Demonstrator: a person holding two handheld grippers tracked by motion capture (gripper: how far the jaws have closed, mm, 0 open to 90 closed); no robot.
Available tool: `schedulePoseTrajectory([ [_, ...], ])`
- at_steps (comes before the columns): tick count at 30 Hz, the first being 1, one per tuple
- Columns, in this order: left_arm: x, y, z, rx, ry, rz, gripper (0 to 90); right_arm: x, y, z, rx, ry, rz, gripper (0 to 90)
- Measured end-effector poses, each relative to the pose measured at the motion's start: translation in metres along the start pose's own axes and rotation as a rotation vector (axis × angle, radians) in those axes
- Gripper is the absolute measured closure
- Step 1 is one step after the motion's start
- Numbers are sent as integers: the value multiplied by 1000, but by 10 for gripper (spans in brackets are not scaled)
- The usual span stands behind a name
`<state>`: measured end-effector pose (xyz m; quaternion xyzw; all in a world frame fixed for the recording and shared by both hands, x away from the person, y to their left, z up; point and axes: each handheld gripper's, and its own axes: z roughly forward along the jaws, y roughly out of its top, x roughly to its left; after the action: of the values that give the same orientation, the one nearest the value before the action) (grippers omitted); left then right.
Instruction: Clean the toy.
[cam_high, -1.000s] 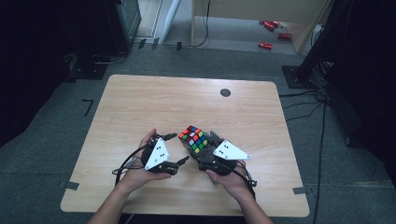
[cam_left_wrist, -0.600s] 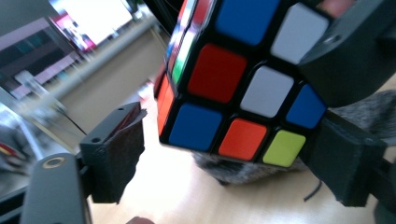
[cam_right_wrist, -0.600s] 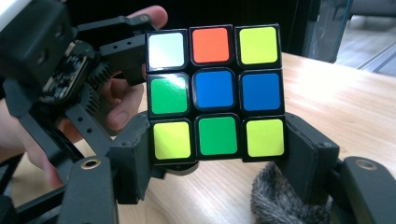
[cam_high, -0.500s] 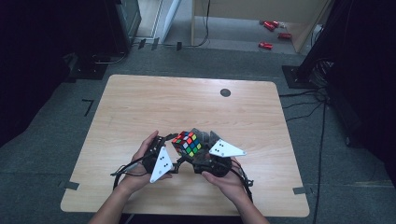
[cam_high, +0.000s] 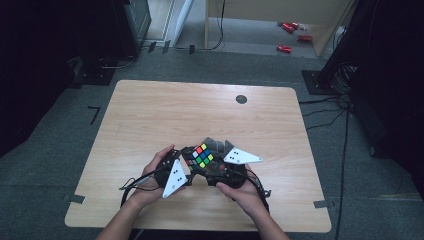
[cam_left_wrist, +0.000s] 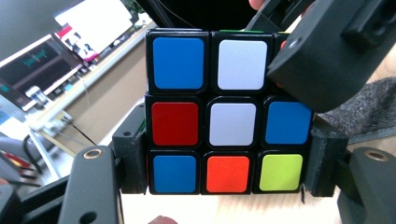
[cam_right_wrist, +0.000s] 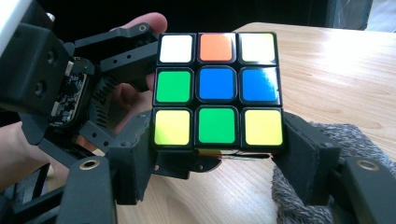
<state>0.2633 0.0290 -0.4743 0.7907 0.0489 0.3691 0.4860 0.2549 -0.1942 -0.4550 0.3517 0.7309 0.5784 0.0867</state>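
Hovering above the bench (cam_high: 150, 115) near its front edge, the cube (cam_high: 201, 155) is clamped on its bottom row by the right gripper (cam_right_wrist: 217, 158), while the left gripper (cam_left_wrist: 224, 168), jaws just closing, presses both sides of another row.

High view dim and dark-edged — gripper views brighter, glare on the table (cam_right_wrist: 327, 60), background soft.

The table (cam_high: 150, 115) is bare ahead of and to both sides of the hands, giving open passage; a dark round mark (cam_high: 241, 99) lies flat near the far edge. At the near edge, the cube (cam_high: 201, 155) sits hemmed between the left gripper (cam_high: 186, 165) and right gripper (cam_high: 212, 167), whose jaws flank it.
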Motion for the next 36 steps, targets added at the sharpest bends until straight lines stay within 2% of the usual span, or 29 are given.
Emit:
schedulePoseTrajectory([
  [2, 3, -2, 0, 11, 3, -31, 342, -1, 1, -2, -9, -13, -5, 273],
  [5, 10, -6, -3, 23, -1, -110, 343, -5, 4, -7, -32, -32, -7, 196],
  [9, 18, -10, -4, 34, -10, -191, 343, -12, 6, -14, -57, -66, 0, 184],
  [11, 21, -11, -5, 41, -25, -233, 343, -16, 6, -15, -55, -106, -13, 182],
  [14, 26, -12, -7, 45, -36, -285, 344, -22, 3, -13, -37, -207, -78, 182],
  [17, 33, -14, -9, 56, -67, -349, 345, -29, -4, -8, 11, -300, -128, 188],
  [22, 41, -19, -12, 45, -105, -456, 346, -41, -13, 2, 81, -338, -126, 209],
  [26, 44, -20, -13, 41, -127, -498, 347, -46, -20, 10, 132, -357, -133, 233],
  [30, 43, -20, -12, 62, -133, -503, 347, -49, -27, 17, 199, -358, -149, 270],
  [33, 43, -19, -11, 91, -114, -505, 347, -51, -29, 18, 218, -370, -138, 334],
  [36, 45, -20, -9, 110, -115, -548, 347, -53, -31, 18, 218, -356, -122, 411],
])
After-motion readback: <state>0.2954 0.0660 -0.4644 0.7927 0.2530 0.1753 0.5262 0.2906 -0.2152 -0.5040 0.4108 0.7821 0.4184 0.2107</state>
